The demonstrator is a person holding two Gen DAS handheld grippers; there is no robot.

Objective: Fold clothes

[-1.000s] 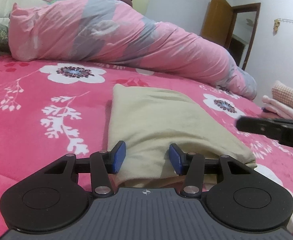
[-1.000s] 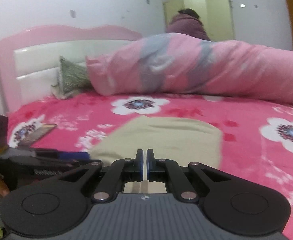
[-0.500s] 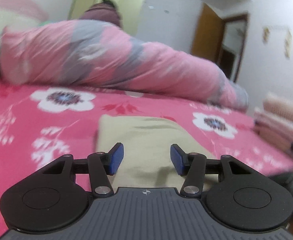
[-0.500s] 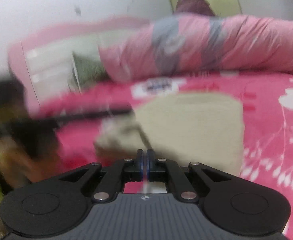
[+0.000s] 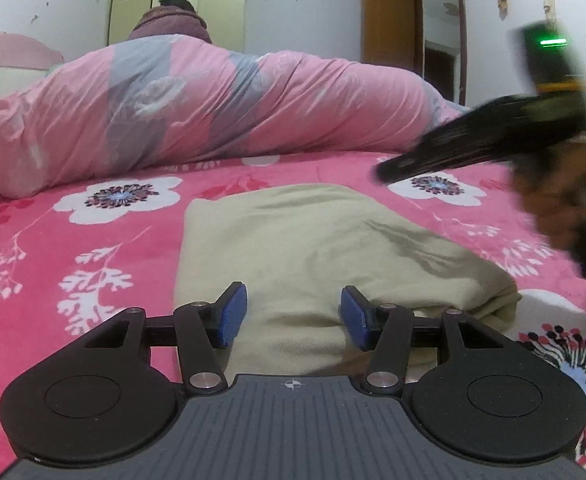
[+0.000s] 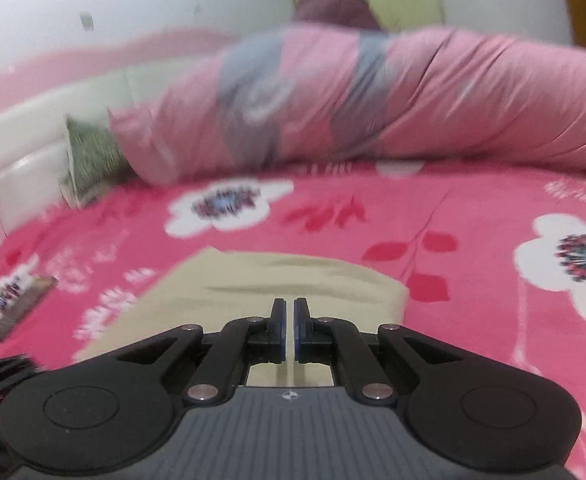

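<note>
Where the bed (image 5: pixel 33 240) spreads out in bright pink with white flowers, a folded beige garment (image 5: pixel 313 248) lies flat near its front edge, with bare bedspread open to its left, its right and beyond it. The left hand-held gripper (image 5: pixel 294 316) hovers low over the garment's near end, its blue pads (image 5: pixel 232 314) standing moderately apart with cloth showing between them but not pinched. The right hand-held gripper (image 6: pixel 289 330) has its pads nearly together and holds nothing; from the left view it appears blurred, up at the right. A long rolled pink and grey quilt (image 5: pixel 221 108) walls off the far side of the bed. A person in a dark maroon top (image 5: pixel 169 24) sits behind it. A green pillow (image 6: pixel 93 156) leans at the headboard (image 6: pixel 25 152), and a small flat dark object (image 6: pixel 21 306) lies on the bedspread left of the garment. No writing is readable.
</note>
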